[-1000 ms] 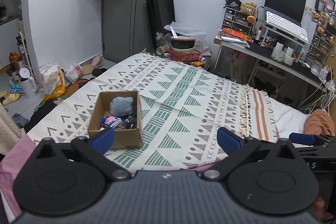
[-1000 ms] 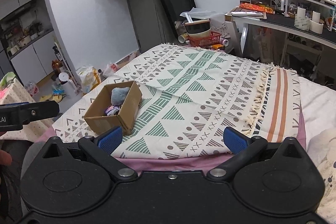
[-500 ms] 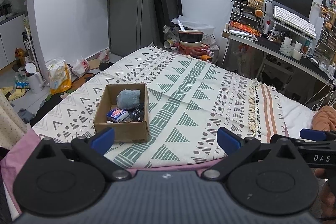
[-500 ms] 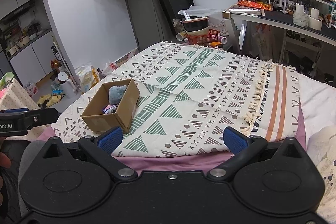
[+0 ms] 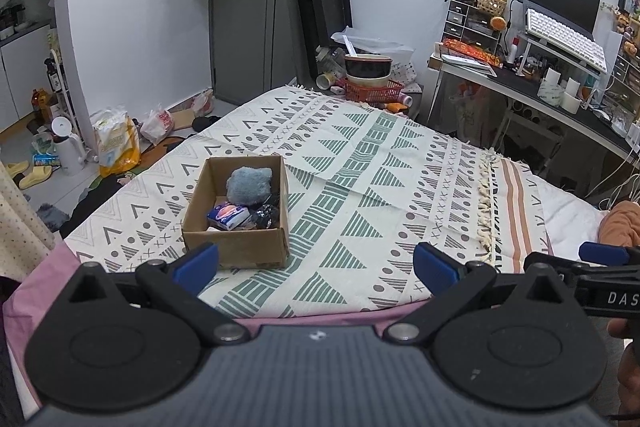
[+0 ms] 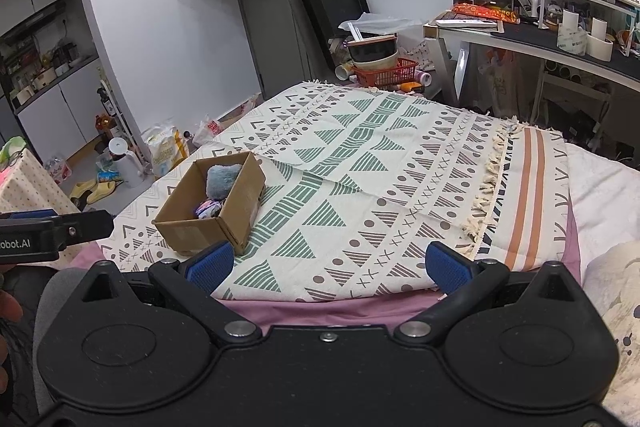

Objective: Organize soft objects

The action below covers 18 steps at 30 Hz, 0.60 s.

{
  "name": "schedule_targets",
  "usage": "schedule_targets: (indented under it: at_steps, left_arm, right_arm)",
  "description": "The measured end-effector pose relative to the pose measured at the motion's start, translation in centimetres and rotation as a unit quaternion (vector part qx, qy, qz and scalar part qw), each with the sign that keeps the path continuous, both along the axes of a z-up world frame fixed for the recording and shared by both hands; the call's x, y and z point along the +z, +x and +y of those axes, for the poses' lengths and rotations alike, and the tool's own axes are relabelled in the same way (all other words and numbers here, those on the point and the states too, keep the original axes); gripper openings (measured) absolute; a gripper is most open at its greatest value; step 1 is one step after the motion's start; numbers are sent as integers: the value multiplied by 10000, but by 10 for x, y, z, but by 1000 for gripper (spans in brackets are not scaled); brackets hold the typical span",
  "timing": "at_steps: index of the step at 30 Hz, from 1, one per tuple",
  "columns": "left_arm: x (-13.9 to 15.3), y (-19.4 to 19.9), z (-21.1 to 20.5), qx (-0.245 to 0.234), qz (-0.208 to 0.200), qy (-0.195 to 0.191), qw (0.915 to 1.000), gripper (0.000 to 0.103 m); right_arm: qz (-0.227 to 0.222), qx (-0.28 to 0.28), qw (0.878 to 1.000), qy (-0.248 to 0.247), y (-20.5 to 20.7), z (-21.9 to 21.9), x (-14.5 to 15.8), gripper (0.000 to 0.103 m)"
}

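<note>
A brown cardboard box (image 5: pixel 244 249) stands on the patterned blanket (image 5: pixel 360 195) at the bed's near left. Inside lie a blue-grey fluffy soft object (image 5: pixel 249 185), a blue and white tissue pack (image 5: pixel 229 217) and a black crumpled item (image 5: pixel 267 217). The box also shows in the right wrist view (image 6: pixel 192 233), with the fluffy object (image 6: pixel 222 179). My left gripper (image 5: pixel 316 265) is open and empty, held back over the bed's near edge, right of the box. My right gripper (image 6: pixel 328 261) is open and empty at the near edge.
A desk (image 5: pixel 560 99) with keyboard and monitor stands at the right. A red basket (image 5: pixel 374 91) with bowls sits past the bed's far end. Bags and a kettle lie on the floor (image 5: pixel 72 163) at left. An orange cloth (image 5: pixel 620 225) lies at the bed's right.
Both grippers have drawn back and risen a little, so the box appears farther ahead. The jaws stay open. The box contents have not moved.
</note>
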<state>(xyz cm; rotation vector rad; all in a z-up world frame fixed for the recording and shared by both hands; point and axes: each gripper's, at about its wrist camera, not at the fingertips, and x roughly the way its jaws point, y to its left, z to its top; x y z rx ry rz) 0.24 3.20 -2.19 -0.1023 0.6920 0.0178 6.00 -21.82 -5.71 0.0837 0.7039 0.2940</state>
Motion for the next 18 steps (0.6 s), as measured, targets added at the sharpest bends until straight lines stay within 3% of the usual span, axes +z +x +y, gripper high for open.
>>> schedule_targets:
  at_steps: [18]
  left_arm:
    - [-1, 0, 1, 3, -8, 5, 10000, 103]
  right_arm:
    - [-16, -10, 10000, -36, -1, 2, 1, 103]
